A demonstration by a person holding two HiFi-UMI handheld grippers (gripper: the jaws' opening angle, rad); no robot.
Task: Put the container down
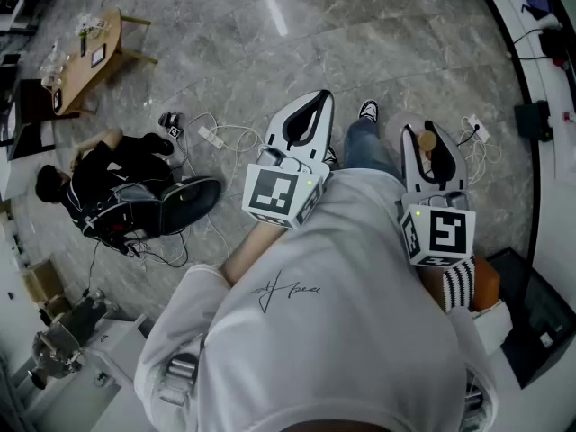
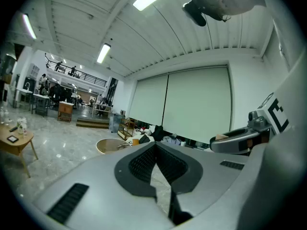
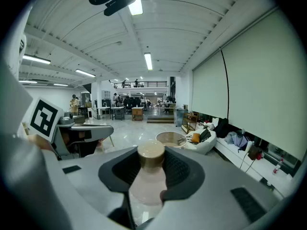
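Pinching container (image 3: 146,188) in right tongs (image 1: 432,156), mid-air above floor (image 1: 270,52). Holding left tongs (image 2: 155,146) pressed together, empty. Probably light, smooth stiff plastic, slippery; best gripped on body just below cap (image 3: 151,152).

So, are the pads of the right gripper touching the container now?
Touching. In the right gripper view the container stands between the jaws of the right gripper, and both pads press on its tan cap with no gap.
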